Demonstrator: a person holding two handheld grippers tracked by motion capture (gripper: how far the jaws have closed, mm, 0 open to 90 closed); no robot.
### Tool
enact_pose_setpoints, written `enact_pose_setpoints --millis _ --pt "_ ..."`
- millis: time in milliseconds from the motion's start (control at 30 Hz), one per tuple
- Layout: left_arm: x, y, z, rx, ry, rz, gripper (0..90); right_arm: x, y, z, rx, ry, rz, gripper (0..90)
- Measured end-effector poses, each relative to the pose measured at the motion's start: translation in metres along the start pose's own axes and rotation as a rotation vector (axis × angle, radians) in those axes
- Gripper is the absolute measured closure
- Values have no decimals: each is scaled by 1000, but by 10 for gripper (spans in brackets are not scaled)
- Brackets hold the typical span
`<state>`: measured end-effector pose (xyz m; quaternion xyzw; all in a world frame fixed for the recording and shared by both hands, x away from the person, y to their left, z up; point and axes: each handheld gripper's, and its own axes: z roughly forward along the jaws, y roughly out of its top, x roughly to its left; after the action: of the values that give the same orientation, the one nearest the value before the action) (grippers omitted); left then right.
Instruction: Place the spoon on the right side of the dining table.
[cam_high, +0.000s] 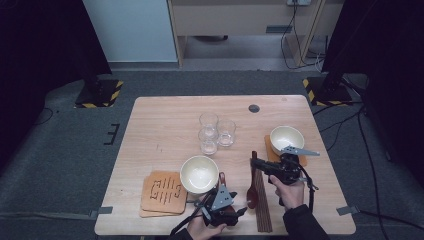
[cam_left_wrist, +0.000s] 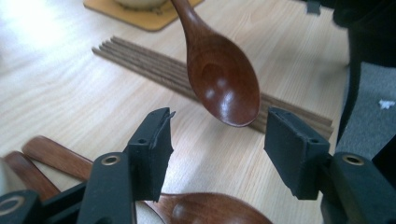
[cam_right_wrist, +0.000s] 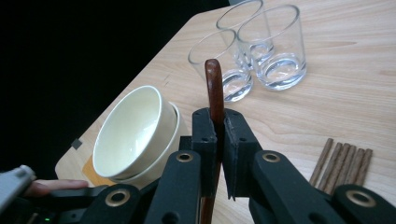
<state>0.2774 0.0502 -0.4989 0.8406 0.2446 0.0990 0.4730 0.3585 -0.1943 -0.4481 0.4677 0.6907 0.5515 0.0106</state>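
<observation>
My right claw (cam_right_wrist: 218, 140) is pinching the handle of a dark wooden spoon (cam_right_wrist: 214, 88), its pads pressed tight against the stem, which rises upright between them in the right gripper view. In the high view the spoon (cam_high: 252, 192) hangs from that claw (cam_high: 256, 163) with its bowl end low above the desk (cam_high: 160, 125), just beside a row of brown chopsticks (cam_high: 262, 210) lying flat. My left claw (cam_left_wrist: 217, 140) stands spread with nothing between its pads; the held spoon's bowl (cam_left_wrist: 224, 84) hovers just beyond them, and more wooden spoons (cam_left_wrist: 56, 156) lie on the desk beneath that claw. Near the left claw (cam_high: 220, 202) two cream bowls (cam_high: 199, 174) sit nested one inside the other, the upper one empty, at the edge of a wooden coaster (cam_high: 162, 192). Further off, three clear glasses (cam_high: 215, 131) stand upright and close together, all empty. A third cream bowl (cam_high: 287, 138) rests on its own coaster near the right claw; I see nothing inside it.
</observation>
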Motion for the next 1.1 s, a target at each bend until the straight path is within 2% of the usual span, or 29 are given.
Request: enact_pose_setpoints --millis 567,1100 --pt "12 16 -36 -116 12 -44 457 -5 11 -12 -68 -43 -5 847" --pt "34 20 -67 -187 84 -91 460 -1 18 -14 -90 -65 -33 847"
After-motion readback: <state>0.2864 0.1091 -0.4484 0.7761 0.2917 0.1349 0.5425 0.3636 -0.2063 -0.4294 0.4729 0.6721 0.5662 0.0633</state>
